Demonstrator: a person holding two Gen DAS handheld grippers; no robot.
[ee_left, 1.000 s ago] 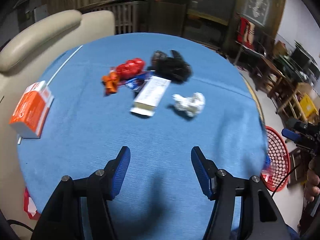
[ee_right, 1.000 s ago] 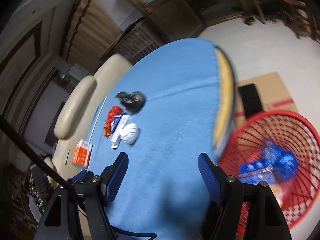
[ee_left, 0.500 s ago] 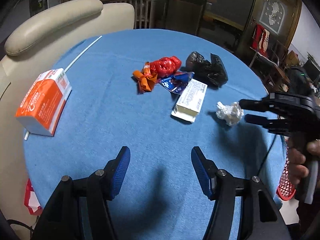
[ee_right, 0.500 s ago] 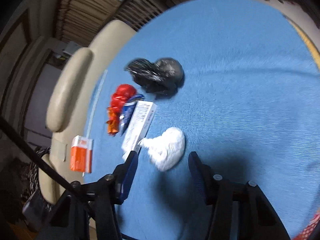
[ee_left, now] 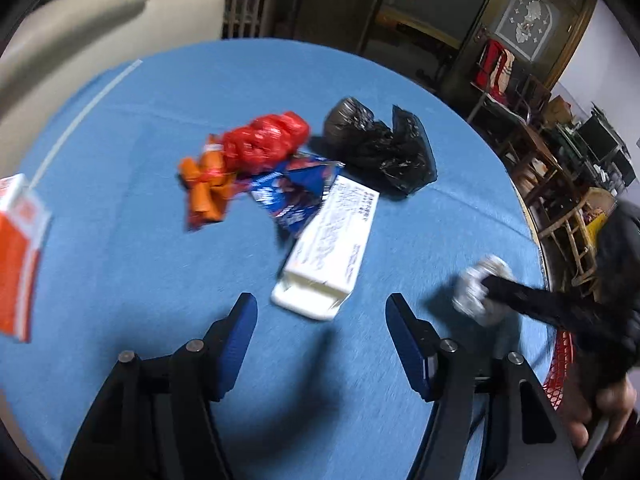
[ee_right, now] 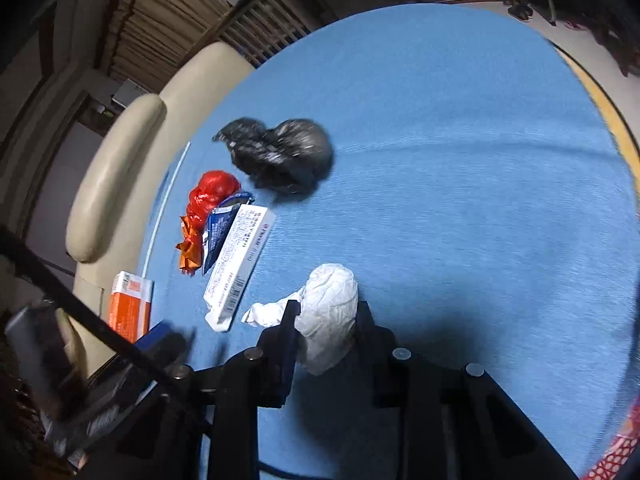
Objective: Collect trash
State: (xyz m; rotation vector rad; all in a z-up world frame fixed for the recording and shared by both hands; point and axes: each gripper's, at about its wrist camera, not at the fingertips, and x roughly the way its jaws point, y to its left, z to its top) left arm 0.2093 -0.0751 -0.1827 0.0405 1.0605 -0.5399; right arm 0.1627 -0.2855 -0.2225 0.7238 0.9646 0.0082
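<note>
On the round blue table [ee_left: 120, 280], my right gripper [ee_right: 327, 312] is shut on a crumpled white paper ball [ee_right: 332, 288]; the left wrist view shows that paper ball [ee_left: 476, 292] at the right with the black fingers [ee_left: 520, 300] on it. My left gripper [ee_left: 320, 304] hovers just short of a white printed box [ee_left: 332, 248], its jaws opening with nothing between them. Behind the box lie a blue wrapper [ee_left: 292, 192], an orange wrapper [ee_left: 204, 184], a red plastic bag [ee_left: 264, 140] and a black plastic bag [ee_left: 380, 148].
An orange carton [ee_left: 16, 264] stands at the table's left edge beside a beige armchair [ee_left: 100, 20]. A red mesh basket [ee_left: 560, 364] sits on the floor past the right rim, near the person's hand [ee_left: 604, 408]. Chairs and furniture crowd the far right.
My right gripper swung from the basket side to the paper ball and shut on it. My left gripper moved forward and lower toward the white box, jaws slightly wider.
</note>
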